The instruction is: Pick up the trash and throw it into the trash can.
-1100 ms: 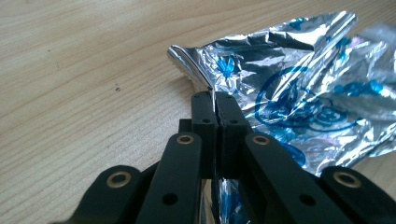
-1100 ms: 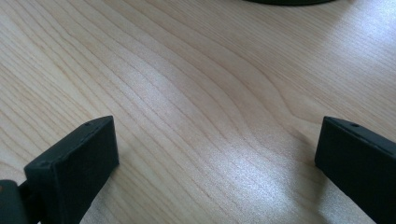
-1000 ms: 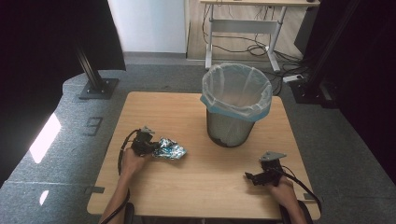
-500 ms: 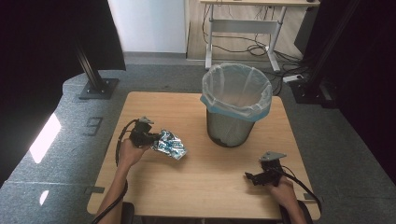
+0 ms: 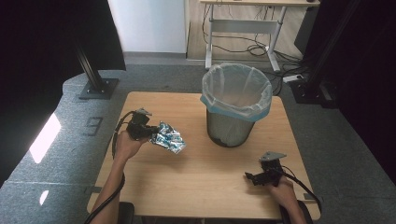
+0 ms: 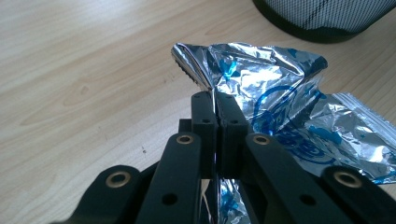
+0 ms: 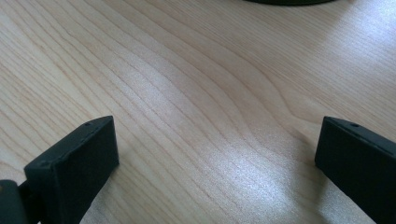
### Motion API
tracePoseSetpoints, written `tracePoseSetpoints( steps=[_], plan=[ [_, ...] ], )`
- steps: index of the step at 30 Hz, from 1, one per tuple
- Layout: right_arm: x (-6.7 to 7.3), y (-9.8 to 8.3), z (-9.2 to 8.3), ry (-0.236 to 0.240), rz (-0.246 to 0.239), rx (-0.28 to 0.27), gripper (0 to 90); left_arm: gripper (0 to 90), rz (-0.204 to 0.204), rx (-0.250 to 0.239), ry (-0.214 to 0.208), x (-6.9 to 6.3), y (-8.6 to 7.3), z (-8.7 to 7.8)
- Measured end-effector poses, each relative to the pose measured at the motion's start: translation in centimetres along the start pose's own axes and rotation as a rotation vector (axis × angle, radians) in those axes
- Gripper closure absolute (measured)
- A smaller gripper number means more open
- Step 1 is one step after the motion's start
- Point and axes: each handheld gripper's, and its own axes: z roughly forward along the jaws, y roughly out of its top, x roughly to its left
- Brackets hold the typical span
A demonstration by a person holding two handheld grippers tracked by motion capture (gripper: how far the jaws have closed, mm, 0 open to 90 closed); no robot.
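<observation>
A crumpled silver and blue foil wrapper (image 5: 167,137) hangs off the table, pinched at one edge by my left gripper (image 5: 148,133). In the left gripper view the two black jaws press together on the wrapper (image 6: 280,102) near its serrated end, so the left gripper (image 6: 216,103) is shut on it. A mesh waste bin (image 5: 236,103) lined with a clear and blue bag stands right of the wrapper, at the table's far middle. My right gripper (image 5: 251,178) rests low at the near right of the table. Its jaws stand wide apart over bare wood in the right gripper view (image 7: 215,144).
The light wooden table (image 5: 205,186) has bare room in the middle and along the front. The bin's dark base (image 6: 327,21) shows at the top of the left gripper view. Black stands and a desk frame sit on the grey floor beyond the table.
My left gripper has risen and moved towards the far side with the wrapper, which now hangs above the table. The right gripper has stayed put.
</observation>
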Motion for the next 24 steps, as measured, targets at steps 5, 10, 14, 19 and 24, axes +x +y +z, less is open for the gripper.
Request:
tracePoseSetpoints(
  steps=[5, 10, 14, 19, 24],
  plan=[
    [0.0, 0.0, 0.0, 0.0, 0.0, -0.001, 0.0, 87.7, -0.006, -0.013, -0.002, 0.0, 1.2, -1.1],
    [0.0, 0.0, 0.0, 0.0, -0.001, 0.002, 0.0, 87.7, -0.006, -0.023, -0.003, -0.1, 2.6, -2.4],
    [0.0, 0.0, 0.0, 0.0, -0.001, 0.002, 0.0, 87.6, -0.003, -0.032, -0.011, -0.2, 3.8, -3.4],
    [0.0, 0.0, 0.0, 0.0, -0.001, 0.002, 0.0, 87.6, 0.009, -0.025, -0.01, -0.4, 4.8, -4.2],
    [0.0, 0.0, 0.0, 0.0, -0.001, 0.001, 0.0, 87.5, 0.011, -0.034, -0.018, -0.4, 6.1, -5.3]
  ],
)
